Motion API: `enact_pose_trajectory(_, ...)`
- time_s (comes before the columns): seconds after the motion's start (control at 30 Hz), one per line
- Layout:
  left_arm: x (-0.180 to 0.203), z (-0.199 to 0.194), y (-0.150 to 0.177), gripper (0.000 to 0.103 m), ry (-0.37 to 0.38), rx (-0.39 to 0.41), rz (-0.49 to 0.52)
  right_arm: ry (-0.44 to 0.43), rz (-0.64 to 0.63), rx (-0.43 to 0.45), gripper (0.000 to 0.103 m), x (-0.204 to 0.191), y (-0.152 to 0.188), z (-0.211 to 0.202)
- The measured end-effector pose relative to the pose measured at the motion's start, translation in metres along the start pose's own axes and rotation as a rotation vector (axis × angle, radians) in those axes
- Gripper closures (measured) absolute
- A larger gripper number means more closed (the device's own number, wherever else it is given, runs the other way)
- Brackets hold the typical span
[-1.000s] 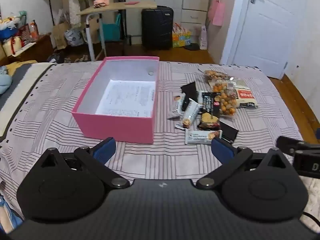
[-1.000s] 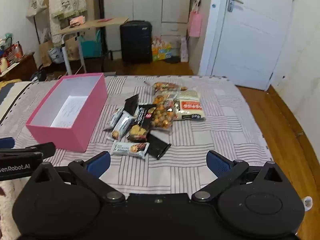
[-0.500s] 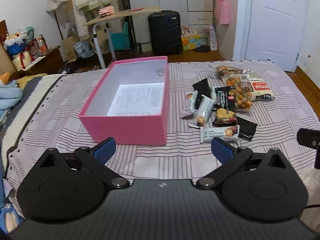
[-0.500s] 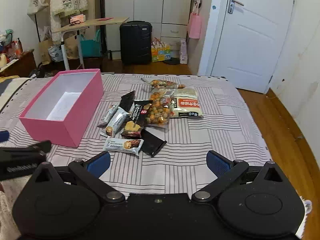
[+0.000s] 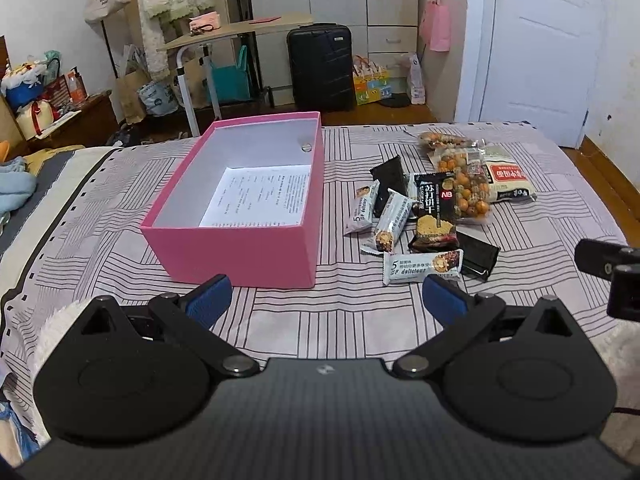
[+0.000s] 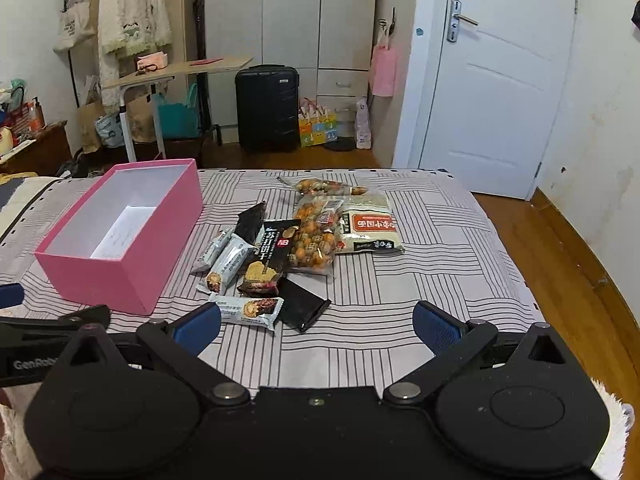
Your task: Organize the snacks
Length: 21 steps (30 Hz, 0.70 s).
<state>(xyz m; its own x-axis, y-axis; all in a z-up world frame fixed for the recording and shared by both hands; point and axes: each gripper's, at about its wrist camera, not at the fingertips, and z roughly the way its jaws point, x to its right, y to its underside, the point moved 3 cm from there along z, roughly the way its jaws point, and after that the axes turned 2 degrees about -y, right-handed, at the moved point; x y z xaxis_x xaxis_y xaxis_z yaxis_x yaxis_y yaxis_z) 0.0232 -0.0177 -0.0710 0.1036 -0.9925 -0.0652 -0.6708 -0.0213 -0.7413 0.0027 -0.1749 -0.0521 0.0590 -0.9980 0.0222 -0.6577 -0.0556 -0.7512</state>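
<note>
An open pink box [image 5: 248, 256] [image 6: 116, 276] with a white inside and a printed sheet on its floor stands on the striped bedspread. To its right lies a pile of snacks: a white bar [image 5: 422, 266] [image 6: 248, 309] nearest me, a black cracker pack [image 5: 435, 210] [image 6: 272, 254], a black pouch [image 5: 478, 256] [image 6: 302, 306], a bag of orange nuts [image 5: 464, 186] [image 6: 316, 236] and a white-and-red bag [image 5: 508, 178] [image 6: 370, 226]. My left gripper [image 5: 326, 300] hovers open before the box's near right corner. My right gripper [image 6: 316, 328] hovers open just short of the white bar. Both are empty.
The bedspread [image 6: 420, 272] has bare room right of the snacks. Its far edge meets a wooden floor [image 6: 568, 248]. A black suitcase [image 6: 267, 108], a side table [image 6: 176, 68], a wardrobe and a white door [image 6: 496, 92] stand behind. A pillow and blue cloth [image 5: 14, 188] lie far left.
Both views have drawn closer to the bedspread and tilted up a little, so box and snacks sit lower and larger. Nothing on the bed has moved. Both grippers stay open.
</note>
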Motion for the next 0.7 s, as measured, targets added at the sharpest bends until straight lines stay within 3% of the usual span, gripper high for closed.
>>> enact_pose_trajectory(0.3,-0.0076,0.0045,0.0055,0.000,0.011,-0.031,-0.058,0.018,-0.012,-0.026,0.000,-0.0010,0.0040,0.0072)
enact_pose_trajectory(0.7,-0.0062,0.0055,0.0068,0.000,0.011,-0.040,-0.061,0.016,-0.023,-0.034,0.000,-0.0024,0.0071,0.0089)
